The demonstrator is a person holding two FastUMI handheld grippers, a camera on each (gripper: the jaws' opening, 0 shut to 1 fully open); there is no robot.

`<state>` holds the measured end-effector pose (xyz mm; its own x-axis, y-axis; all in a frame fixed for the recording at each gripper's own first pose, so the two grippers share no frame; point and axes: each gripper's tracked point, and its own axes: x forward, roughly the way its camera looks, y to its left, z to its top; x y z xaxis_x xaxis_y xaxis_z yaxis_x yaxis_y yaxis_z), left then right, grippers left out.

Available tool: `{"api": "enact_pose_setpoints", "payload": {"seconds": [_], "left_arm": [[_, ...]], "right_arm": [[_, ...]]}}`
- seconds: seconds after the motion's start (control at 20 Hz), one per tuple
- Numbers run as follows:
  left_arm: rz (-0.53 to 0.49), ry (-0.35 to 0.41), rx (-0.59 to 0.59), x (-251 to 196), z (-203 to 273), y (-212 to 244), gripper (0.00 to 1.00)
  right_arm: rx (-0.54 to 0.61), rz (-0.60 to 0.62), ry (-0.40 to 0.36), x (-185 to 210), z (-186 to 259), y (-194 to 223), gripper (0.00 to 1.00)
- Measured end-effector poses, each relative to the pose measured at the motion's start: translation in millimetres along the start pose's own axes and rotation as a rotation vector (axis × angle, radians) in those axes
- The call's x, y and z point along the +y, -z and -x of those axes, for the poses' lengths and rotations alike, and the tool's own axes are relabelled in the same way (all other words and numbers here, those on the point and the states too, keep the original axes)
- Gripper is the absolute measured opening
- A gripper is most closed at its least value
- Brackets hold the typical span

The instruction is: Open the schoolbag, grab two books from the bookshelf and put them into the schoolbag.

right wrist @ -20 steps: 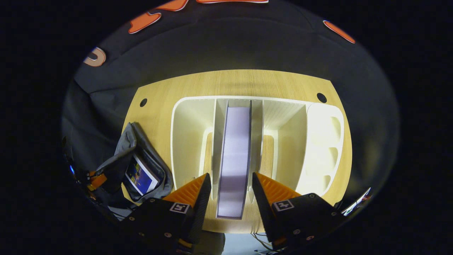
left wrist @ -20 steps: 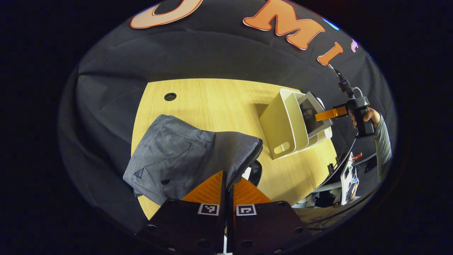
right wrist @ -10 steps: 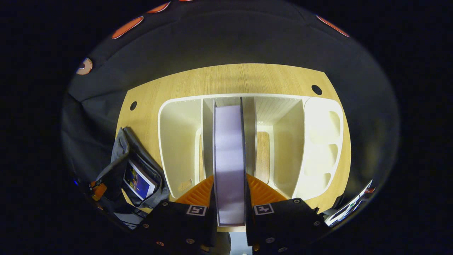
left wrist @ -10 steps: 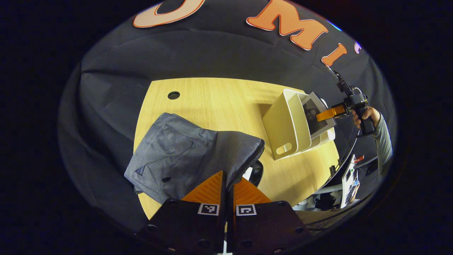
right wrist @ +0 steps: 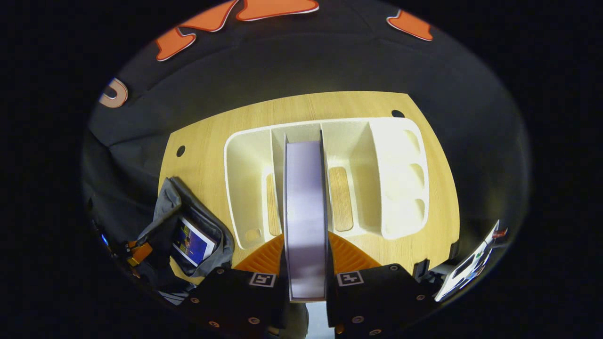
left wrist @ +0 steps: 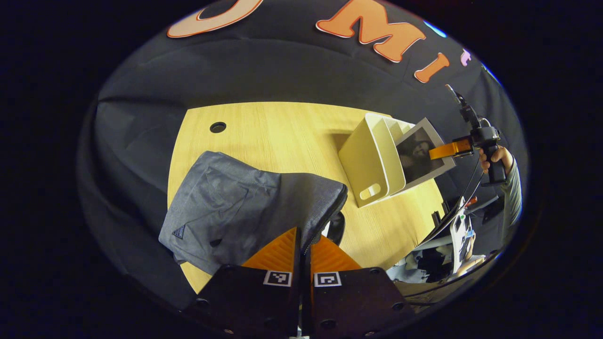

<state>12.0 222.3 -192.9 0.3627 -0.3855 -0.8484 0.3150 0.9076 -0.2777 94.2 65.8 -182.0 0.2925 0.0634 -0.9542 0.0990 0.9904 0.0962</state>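
Your right gripper (right wrist: 306,263) now holds the book (right wrist: 305,207) raised partly out of the bookshelf (right wrist: 245,188); half a second ago it sat deeper between the dividers. Both fingers press on the book's covers. In the left gripper view the book (left wrist: 421,150) stands tilted above the shelf's (left wrist: 370,160) rim, with your hand (left wrist: 494,157) behind it. Your left gripper (left wrist: 304,249) stays closed on the schoolbag's (left wrist: 245,207) zipped edge, holding the mouth open. Inside the schoolbag (right wrist: 188,235) lies another book (right wrist: 192,241); its cover print is too small to read. The held book's cover shows a dark picture, with no legible writing. The square markers on the grippers carry no readable text.
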Motion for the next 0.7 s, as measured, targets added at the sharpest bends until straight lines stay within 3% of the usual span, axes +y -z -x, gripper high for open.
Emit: {"api": "enact_pose_setpoints", "payload": {"seconds": [0.4, 0.7], "left_arm": [[-0.080, 0.055, 0.025, -3, -4, 4, 0.04], [-0.152, 0.112, 0.047, -3, -3, 10, 0.04]], "right_arm": [[-0.004, -0.150, 0.019, -9, 28, 79, 0.32], [-0.029, -0.291, -0.006, 7, 43, 130, 0.32]]}}
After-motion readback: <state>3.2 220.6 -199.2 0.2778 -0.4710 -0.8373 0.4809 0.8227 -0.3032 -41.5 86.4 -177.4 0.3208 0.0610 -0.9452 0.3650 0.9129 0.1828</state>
